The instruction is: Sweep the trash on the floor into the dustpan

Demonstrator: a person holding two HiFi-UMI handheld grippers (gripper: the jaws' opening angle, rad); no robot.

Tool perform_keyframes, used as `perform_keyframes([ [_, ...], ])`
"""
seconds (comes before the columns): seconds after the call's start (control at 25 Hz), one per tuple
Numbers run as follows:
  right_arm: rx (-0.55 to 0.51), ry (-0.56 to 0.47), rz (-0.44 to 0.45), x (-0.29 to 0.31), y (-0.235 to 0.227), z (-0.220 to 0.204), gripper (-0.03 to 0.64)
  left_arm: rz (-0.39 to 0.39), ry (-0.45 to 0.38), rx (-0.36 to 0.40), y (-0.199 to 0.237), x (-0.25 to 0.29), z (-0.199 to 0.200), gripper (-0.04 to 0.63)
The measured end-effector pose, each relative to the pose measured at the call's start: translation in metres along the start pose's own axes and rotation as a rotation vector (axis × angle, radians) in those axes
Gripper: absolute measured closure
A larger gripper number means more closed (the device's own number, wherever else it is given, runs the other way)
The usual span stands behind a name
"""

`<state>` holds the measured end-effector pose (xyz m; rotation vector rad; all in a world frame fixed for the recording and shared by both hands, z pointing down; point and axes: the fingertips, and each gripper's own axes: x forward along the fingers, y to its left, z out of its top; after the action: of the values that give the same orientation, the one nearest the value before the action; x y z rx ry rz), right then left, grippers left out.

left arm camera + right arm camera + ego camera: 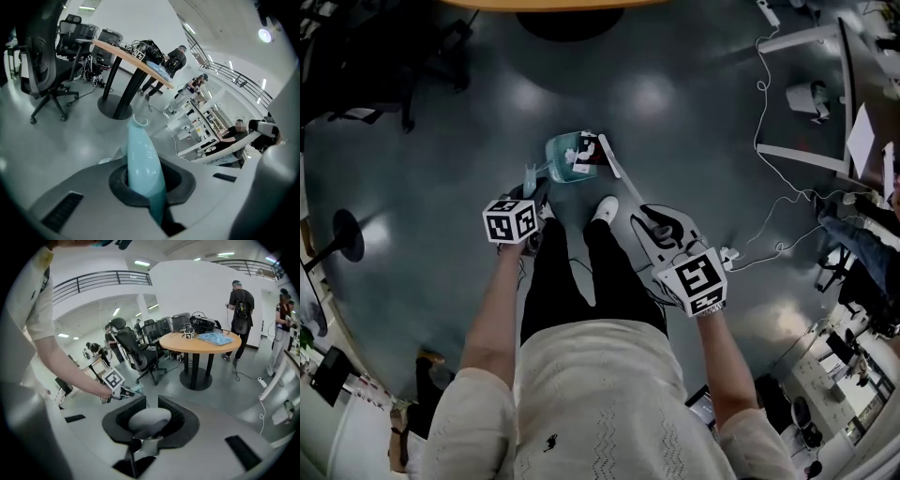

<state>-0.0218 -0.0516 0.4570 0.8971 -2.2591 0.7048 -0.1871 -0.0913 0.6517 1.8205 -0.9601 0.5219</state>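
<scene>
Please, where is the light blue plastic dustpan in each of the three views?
Head view: the light blue plastic dustpan lies on the floor, upper centre, before the white shoe.
Left gripper view: only its handle, centre, clamped in the left tongs.
Right gripper view: perhaps a small blue piece left of centre, beside the marker cube; hard to tell.
Shared landmark: the round orange wooden table on a black pedestal, in all three.

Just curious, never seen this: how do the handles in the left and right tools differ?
The dustpan handle in the left tool is pale teal; the broom handle in the right tool is whitish grey. The dustpan handle sticks out well past its jaws and ends in a notched tip; the broom handle shows only a rounded end nestled between its jaws. Both are clamped by shut jaws.
</scene>
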Motion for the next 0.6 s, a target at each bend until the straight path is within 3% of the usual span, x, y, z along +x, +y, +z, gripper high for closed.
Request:
perform_keyframes([
  [0.28, 0.116, -0.081, 0.002, 0.018, 0.038, 0.030, 0.537, -0.003, 0.012, -0.025, 0.018, -0.010, -0.014, 0.584],
  [0.48, 0.206, -0.024, -0.045, 0.024, 0.033, 0.022, 0.537, 0.012, 0.033, -0.049, 0.036, -0.019, -0.023, 0.584],
  [0.6, 0.204, 0.001, -0.050, 0.026, 0.039, 0.018, 0.537, 0.025, 0.056, -0.055, 0.047, -0.025, -0.031, 0.584],
])
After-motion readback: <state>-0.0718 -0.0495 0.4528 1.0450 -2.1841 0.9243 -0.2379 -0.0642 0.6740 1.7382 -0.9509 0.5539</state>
